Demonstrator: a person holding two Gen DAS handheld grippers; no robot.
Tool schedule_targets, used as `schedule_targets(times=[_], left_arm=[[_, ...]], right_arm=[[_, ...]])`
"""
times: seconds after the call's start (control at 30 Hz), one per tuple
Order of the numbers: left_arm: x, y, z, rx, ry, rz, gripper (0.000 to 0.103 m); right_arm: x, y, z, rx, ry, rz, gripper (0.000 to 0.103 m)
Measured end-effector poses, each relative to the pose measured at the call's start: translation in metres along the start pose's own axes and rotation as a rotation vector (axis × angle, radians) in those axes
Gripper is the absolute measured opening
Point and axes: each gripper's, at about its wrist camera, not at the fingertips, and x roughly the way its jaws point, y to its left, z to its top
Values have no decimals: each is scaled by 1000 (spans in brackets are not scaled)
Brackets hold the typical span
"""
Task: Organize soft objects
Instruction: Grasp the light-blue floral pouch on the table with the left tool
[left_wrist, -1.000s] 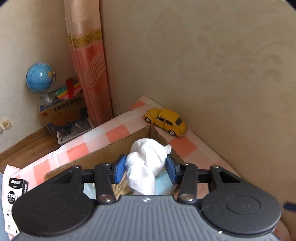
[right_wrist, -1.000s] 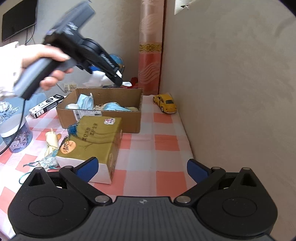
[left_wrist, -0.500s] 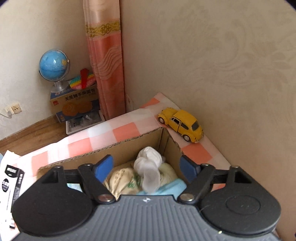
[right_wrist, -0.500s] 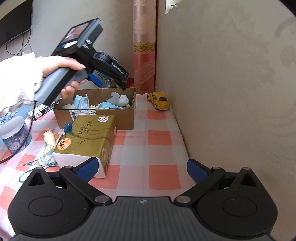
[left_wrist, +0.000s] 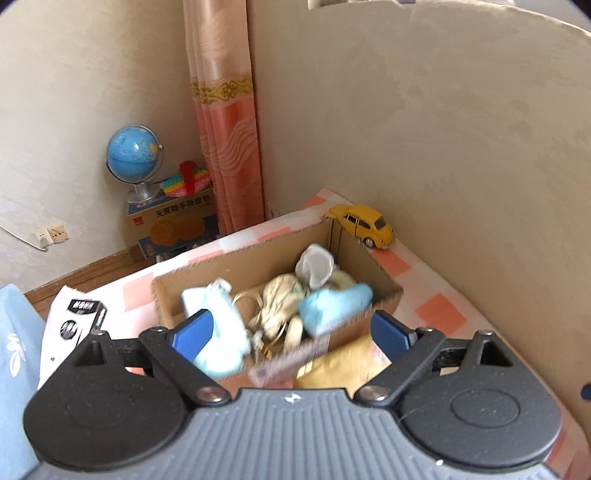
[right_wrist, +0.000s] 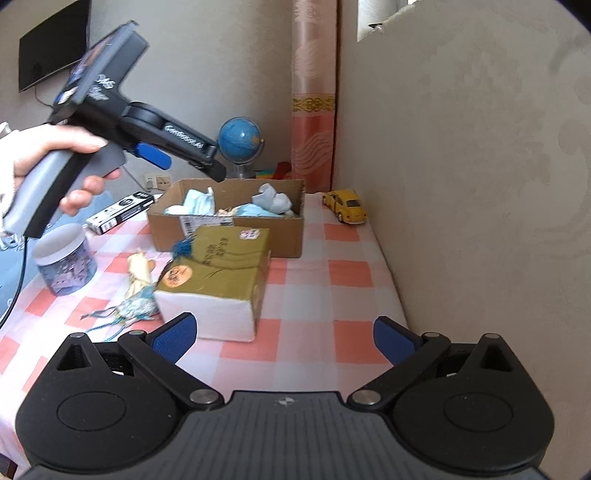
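Right wrist view showed the left gripper opening, empty, above the cardboard box; withdrawing it straight back seemed wisest, sparing the white cloth inside, while the right gripper waited spread wide.

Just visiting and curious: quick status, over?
Left gripper jaws opening, empty, above brown cardboard box. Right gripper open, empty. White sock bundle lies in box. Nothing blocking.

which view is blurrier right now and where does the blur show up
Left wrist view: motion smear over the brown cardboard box and the soft cloth items inside it, while the gripper body stays crisp. Right wrist view: mostly sharp, the yellow toy car clear; only the hand-held left gripper looks slightly soft. Both show fisheye bending at the edges.
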Motion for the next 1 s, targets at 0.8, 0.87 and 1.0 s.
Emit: schedule_targets(times=[0.8,0.87,1.0], left_arm=[[-21,-4,-137,41,74,-57,61],[-19,-6,-138,49,75,-58,55],[-15,-8,-140,58,80,-72,49]], right_arm=[[15,22,-33,-46,98,40,103],[19,22,-34,-46,106,38,103],[22,24,-34,-50,117,36,103]])
